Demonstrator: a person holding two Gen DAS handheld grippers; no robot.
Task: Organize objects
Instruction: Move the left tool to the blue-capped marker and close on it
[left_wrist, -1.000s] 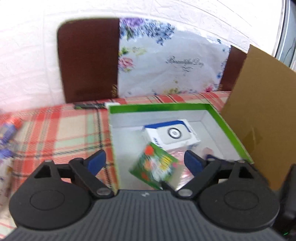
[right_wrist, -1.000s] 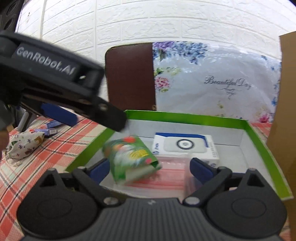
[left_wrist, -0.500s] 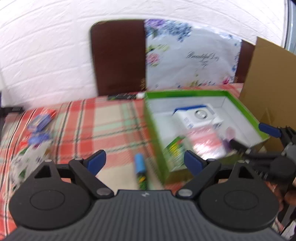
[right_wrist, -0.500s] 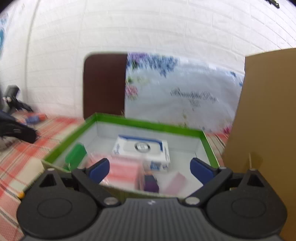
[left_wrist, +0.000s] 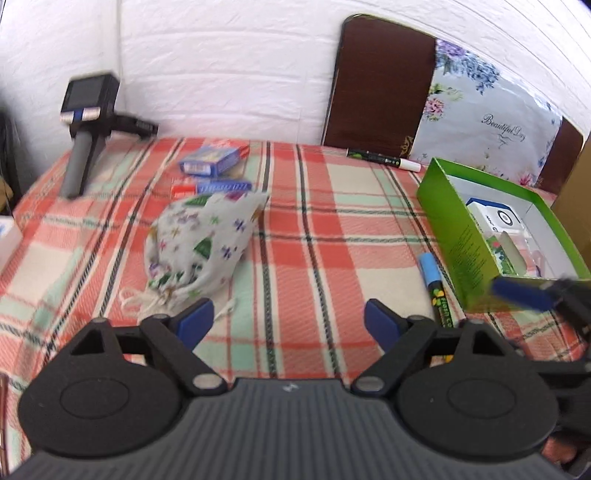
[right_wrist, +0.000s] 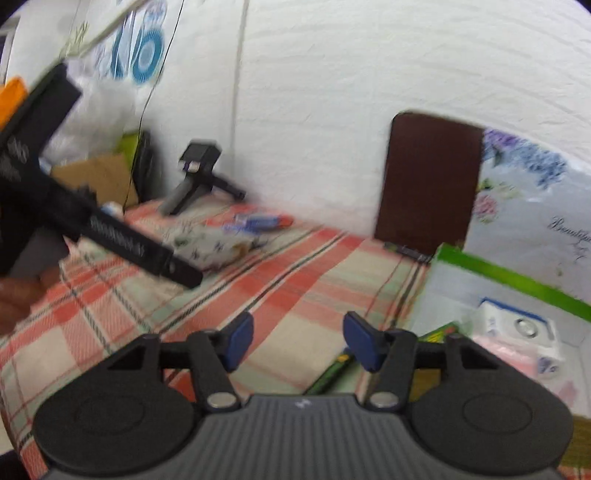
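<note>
Now both the left hand-held gripper (left_wrist: 283, 320) and the right hand-held gripper (right_wrist: 297, 340) are held open and empty, while the soft, light cloth pouch (left_wrist: 201, 243), seen lying on the table (left_wrist: 314, 236) well apart from the green box (left_wrist: 458, 236), is probably best pinched at its bunched drawstring end.

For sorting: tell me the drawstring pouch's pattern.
The pouch is white with small green trees and purple stars, clearest in the left wrist view.

Left gripper (left_wrist: 282, 318) held low with jaws spread wide and empty, right gripper (right_wrist: 298, 339) likewise parted, nothing between its pads
</note>
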